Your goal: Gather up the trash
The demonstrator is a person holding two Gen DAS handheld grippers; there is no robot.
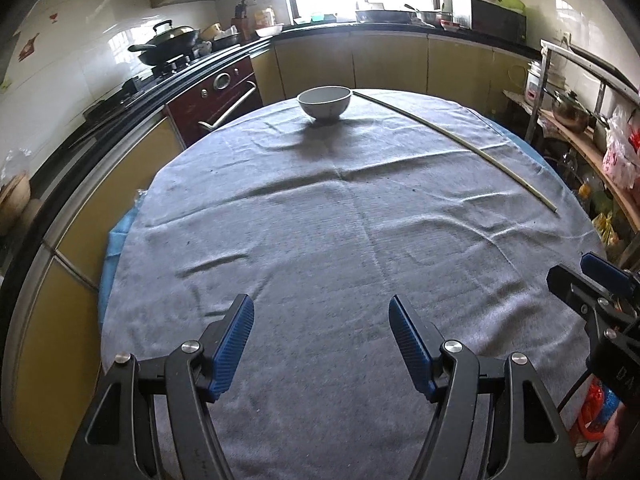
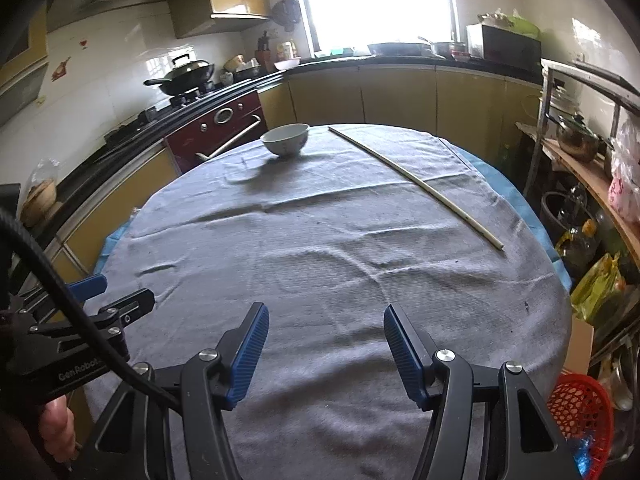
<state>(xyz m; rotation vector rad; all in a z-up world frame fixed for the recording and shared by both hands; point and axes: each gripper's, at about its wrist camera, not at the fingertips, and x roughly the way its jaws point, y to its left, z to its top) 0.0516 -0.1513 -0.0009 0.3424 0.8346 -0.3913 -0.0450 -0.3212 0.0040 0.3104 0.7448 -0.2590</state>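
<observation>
1. Left wrist view: the left gripper point(image 1: 322, 328) is held low over a grey cloth point(image 1: 320, 240) that covers a round table, its ribbed blue pads spread wide with nothing between them. A white bowl point(image 1: 325, 102) sits at the far edge; a long thin pale stick point(image 1: 460, 140) lies apart to its right.
2. Right wrist view: the right gripper point(image 2: 326, 338) is likewise released and empty. A red mesh basket point(image 2: 580, 412), perhaps for trash, is seen below the table's right side.
3. No scraps are seen on the cloth, so either clearing is finished or only the stick remains as trash. That cannot be settled.
</observation>
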